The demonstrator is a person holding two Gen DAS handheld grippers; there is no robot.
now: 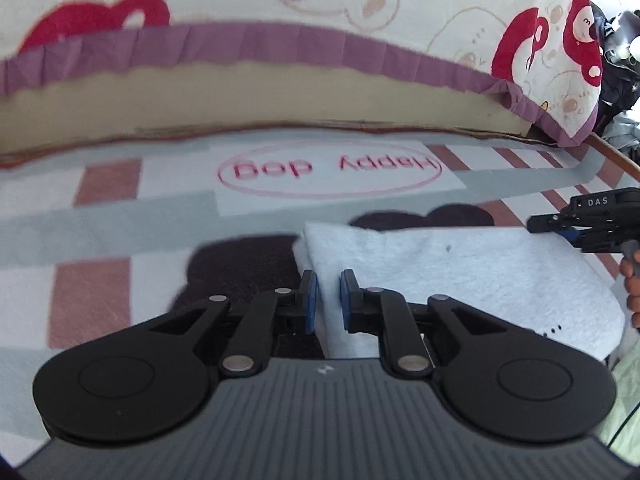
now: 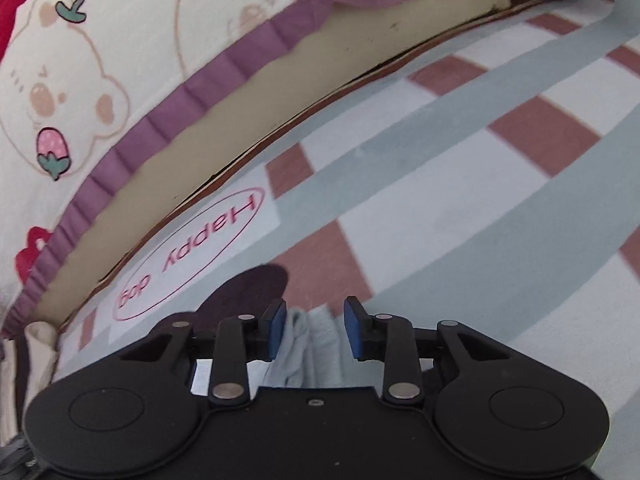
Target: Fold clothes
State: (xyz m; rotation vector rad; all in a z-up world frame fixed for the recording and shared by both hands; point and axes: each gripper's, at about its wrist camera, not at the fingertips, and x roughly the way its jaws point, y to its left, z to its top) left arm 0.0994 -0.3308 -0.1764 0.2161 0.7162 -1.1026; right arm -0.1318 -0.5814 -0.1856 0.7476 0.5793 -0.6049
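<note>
1. The light blue garment (image 1: 460, 280) lies folded flat on a checked blanket (image 1: 120, 216), in the near right part of the left wrist view.
2. Its left edge runs between the blue pads (image 1: 310, 300) of the left claw (image 1: 328, 300). The jaws stand a narrow gap apart, one on each side of that edge; whether the pads press the cloth cannot be told.
3. The right claw (image 2: 314, 328) has its jaws apart, with bunched folds of the same garment (image 2: 308, 344) gathered between its blue pads (image 2: 276, 328). The pads do not visibly squeeze the fabric.
4. In the left wrist view the right claw (image 1: 538, 225) enters from the right edge above the far right corner of the garment, and fingers of the hand (image 1: 632, 276) holding it show at the frame edge.
5. A dark shape printed on the blanket (image 1: 240, 264) shows just left of and behind the garment.
6. The blanket carries grey bands, pink-brown squares and white squares, plus an oval label (image 1: 330, 170) reading "Happy dog", seen upside down beyond the garment.
7. Behind the blanket rises a tan mattress side (image 1: 240, 96).
8. Over the mattress hangs a cream bedcover (image 1: 400, 0) with a purple ruffled hem, printed with bears, strawberries and red shapes.
</note>
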